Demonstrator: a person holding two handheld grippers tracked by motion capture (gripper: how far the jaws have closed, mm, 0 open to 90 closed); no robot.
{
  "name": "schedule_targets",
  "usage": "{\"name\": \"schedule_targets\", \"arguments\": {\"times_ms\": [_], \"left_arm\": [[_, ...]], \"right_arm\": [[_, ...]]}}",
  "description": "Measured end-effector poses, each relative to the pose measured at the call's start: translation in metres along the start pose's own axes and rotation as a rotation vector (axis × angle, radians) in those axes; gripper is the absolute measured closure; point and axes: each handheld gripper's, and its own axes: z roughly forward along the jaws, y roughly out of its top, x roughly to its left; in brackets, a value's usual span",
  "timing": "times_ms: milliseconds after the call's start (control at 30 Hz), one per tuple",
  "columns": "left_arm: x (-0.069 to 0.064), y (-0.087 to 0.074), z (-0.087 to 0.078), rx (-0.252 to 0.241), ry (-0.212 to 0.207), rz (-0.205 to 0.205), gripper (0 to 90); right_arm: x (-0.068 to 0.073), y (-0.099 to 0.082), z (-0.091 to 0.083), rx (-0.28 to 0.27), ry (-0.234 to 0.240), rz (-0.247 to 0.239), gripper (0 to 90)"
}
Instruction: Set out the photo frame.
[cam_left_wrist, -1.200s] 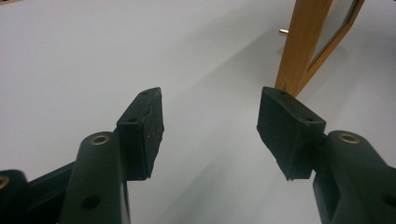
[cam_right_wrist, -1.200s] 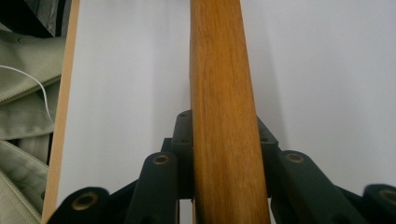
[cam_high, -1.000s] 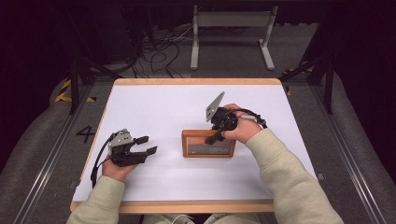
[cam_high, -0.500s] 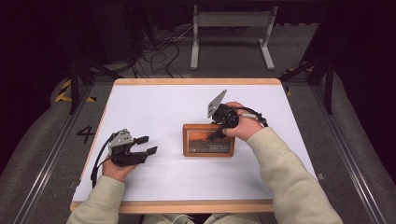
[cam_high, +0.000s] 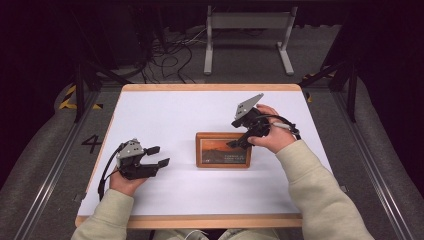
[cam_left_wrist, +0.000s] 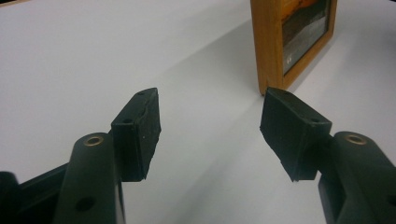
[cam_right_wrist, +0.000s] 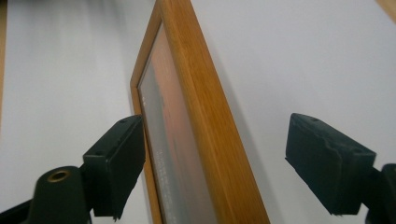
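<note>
My right gripper (cam_high: 239, 143) stands over the right end of the wooden picture frame (cam_high: 223, 150); its jaws have just been opening and now stand wide, the frame's edge between them, with the right pad clear of the wood and the left pad close beside the glass, contact not determinable. The frame lies flat on the white desk (cam_high: 175, 112), slightly right of centre and nearer the front edge than the back. Its picture shows an orange sky; a line of pale writing runs beneath it, too small to read. My left gripper (cam_high: 159, 156) sits near the front-left corner, jaws moderately parted, holding nothing, pointing toward the frame, well apart from it. A painted 4 (cam_high: 92, 144) marks the floor left of the desk.
</note>
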Motion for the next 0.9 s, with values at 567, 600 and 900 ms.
{"name": "schedule_targets", "arguments": {"times_ms": [567,600,900], "left_arm": [[-0.001,-0.003,-0.012,-0.012,0.002,-0.02,31.9],[-0.001,-0.003,-0.012,-0.012,0.001,-0.022,31.1],[-0.001,-0.003,-0.015,-0.012,-0.035,-0.021,26.1]], "right_arm": [[0.01,-0.042,-0.058,-0.102,-0.096,0.105,11.3],[0.011,-0.045,-0.061,-0.102,-0.102,0.113,11.3],[0.014,-0.067,-0.076,-0.143,-0.164,0.198,12.3]]}}
